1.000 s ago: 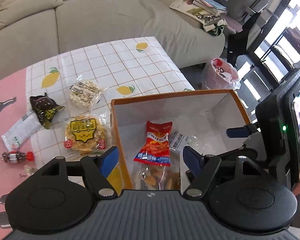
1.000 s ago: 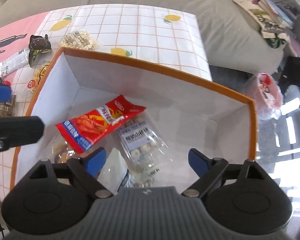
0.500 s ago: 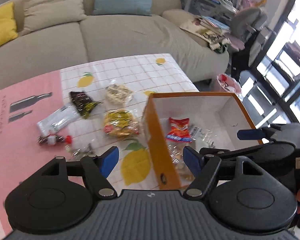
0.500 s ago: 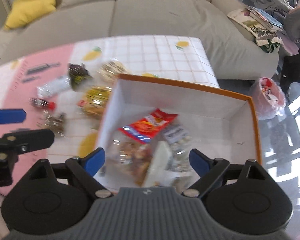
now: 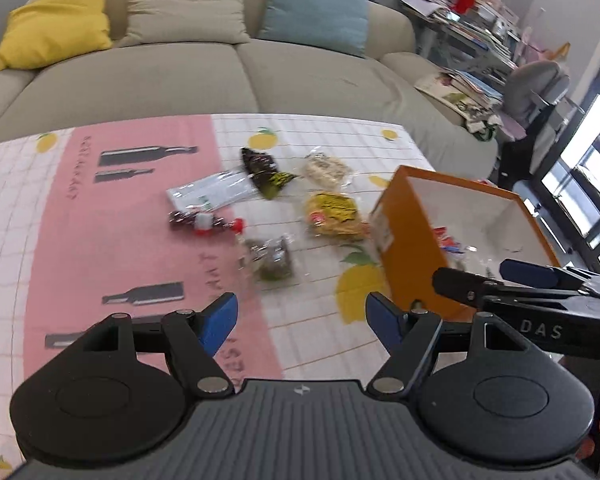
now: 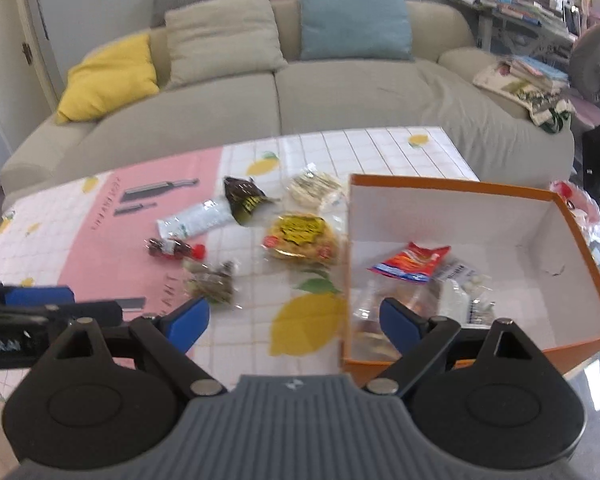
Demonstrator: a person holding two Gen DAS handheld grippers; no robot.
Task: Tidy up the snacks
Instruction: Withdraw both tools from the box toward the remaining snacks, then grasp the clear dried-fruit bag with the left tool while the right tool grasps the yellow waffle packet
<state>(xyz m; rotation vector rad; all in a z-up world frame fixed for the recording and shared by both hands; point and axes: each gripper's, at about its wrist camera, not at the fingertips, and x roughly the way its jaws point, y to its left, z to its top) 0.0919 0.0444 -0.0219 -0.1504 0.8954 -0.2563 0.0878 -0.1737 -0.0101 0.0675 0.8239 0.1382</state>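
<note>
Crinkly clear plastic wraps most of what is left on the table (image 6: 380, 148): the yellow-labelled round cake pack (image 6: 300, 238) lies just left of the orange box (image 6: 580, 236), a pale snack pack (image 6: 314, 188) sits beyond it toward the sofa (image 6: 340, 92), a dark pouch (image 6: 244, 198) overlaps the far end of a white flat packet (image 6: 196, 220), a small red-capped bottle (image 6: 174, 249) lies nearer, and a clear bag of dark greenish pieces (image 6: 212, 282) is nearest of all. Inside the box a red packet (image 6: 412, 266) rests on a few clear bags, so the sorting looks partly done. The left gripper (image 5: 300, 322) hangs above the pink part of the cloth with its blue pads spread wide and nothing between them; the right gripper (image 6: 294, 322) is likewise spread and empty, over the lemon print just left of the box's near corner. These packs are probably light, soft and slippery, with contents that could crumble under a hard squeeze. The clear bag near the left gripper seems the likeliest next pick; I would pinch it across its bunched middle, or at a sealed end seam, where the film is stiffer and less likely to slide out.
</note>
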